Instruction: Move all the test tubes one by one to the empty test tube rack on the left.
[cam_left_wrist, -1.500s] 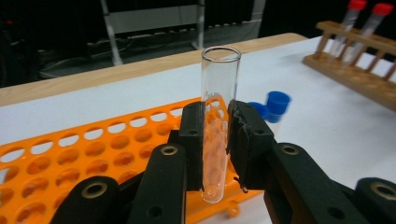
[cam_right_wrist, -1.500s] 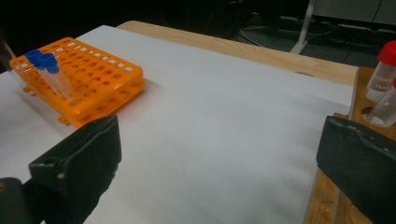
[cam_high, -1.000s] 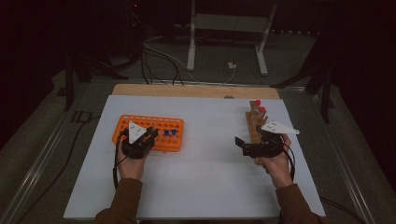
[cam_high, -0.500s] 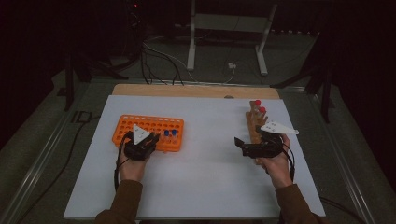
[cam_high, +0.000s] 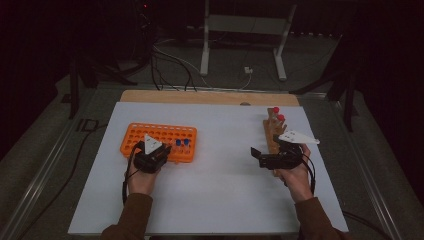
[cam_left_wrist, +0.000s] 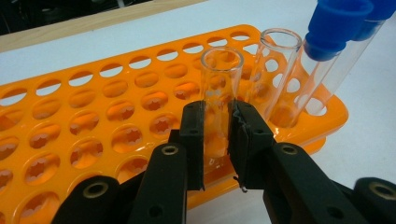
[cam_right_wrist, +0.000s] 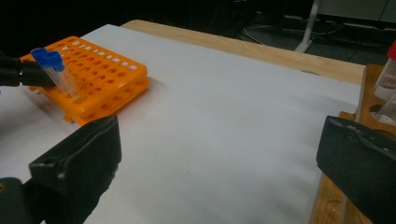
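I had my left gripper (cam_left_wrist: 217, 140) clamped on an open, uncapped glass tube (cam_left_wrist: 219, 98), the two black pads pressing its lower half from either side. The tube stood upright in a hole at the near edge of the orange rack (cam_left_wrist: 93, 121), its round mouth clear above my jaws. Just to its right stood a second uncapped tube (cam_left_wrist: 275, 70), and beyond that two blue-capped tubes (cam_left_wrist: 334, 28) leaned away to the right, all of them seated along the same end of the rack. From the high view my left gripper (cam_high: 159, 151) sat at the rack's (cam_high: 160, 132) near edge, a little left of the blue caps (cam_high: 181, 142), with my left hand (cam_high: 141, 177) behind it on the white table sheet (cam_high: 215, 195). Over on the other side, my right gripper (cam_high: 256, 154) hung wide open with nothing between its jaws, pointing across the sheet toward the rack. In the right gripper view the two jaws stood far apart at the bottom corners, bare white sheet (cam_right_wrist: 224, 130) between them, the orange rack (cam_right_wrist: 107, 79) well off at the upper left with its blue-capped tubes (cam_right_wrist: 56, 70) leaning out. My right hand (cam_high: 295, 180) rested beside the wooden stand (cam_high: 273, 135), which carried red-capped tubes (cam_high: 278, 114) at its far end; the stand's edge (cam_right_wrist: 369, 98) showed just past my right jaw, close by but not touched as far as I could tell.
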